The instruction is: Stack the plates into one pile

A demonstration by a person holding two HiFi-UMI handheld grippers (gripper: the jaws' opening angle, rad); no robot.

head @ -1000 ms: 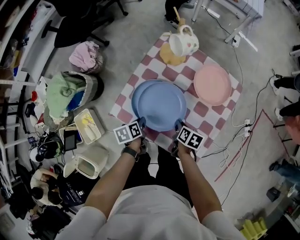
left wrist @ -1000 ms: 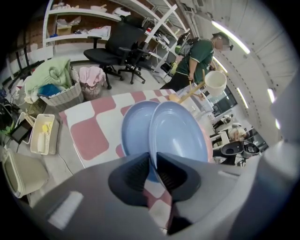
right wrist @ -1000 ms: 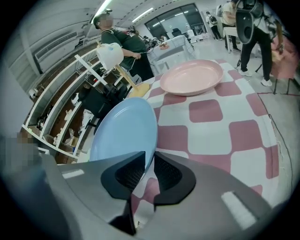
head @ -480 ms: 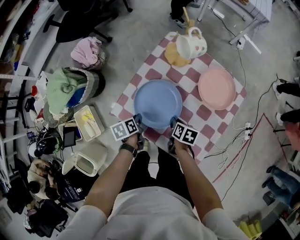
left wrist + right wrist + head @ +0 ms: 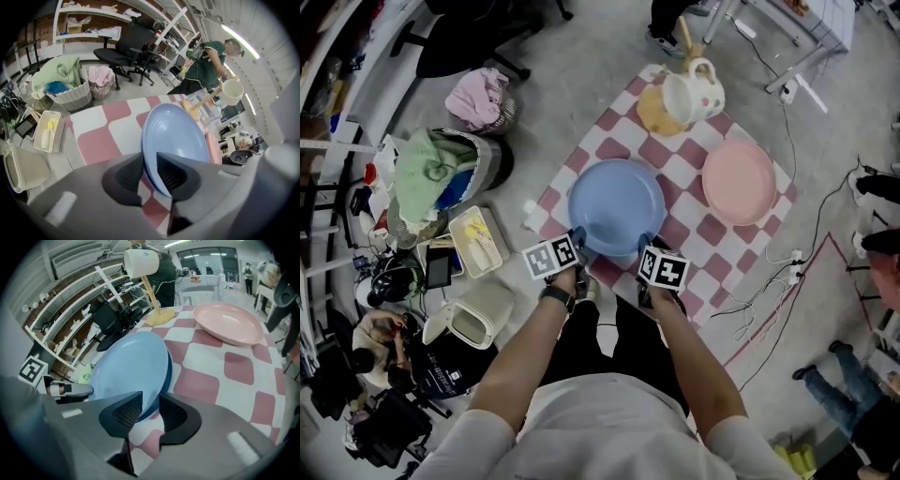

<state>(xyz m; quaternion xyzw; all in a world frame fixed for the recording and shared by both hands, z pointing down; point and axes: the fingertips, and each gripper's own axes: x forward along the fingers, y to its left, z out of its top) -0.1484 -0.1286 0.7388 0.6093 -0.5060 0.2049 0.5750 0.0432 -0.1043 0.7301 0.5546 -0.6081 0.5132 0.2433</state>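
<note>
Blue plates (image 5: 616,206) stacked flat, faces up, on checkered cloth (image 5: 684,199)

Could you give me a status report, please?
Left gripper shut on blue plate; right gripper: jaws just opening, rim loose between them. Blue plate sits atop darker blue plate. Pink plate apart, nothing between.

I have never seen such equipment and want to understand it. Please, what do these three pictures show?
A person holds a two-jaw tool in each hand. One camera sits on the head, looking down; one rides on each gripper. On the checked cloth lie stacked blue plates, a pink plate and a mug on a stand. The left gripper clamps the top blue plate at its rim. The right gripper has just been opening its jaws, with the rim between them.
</note>
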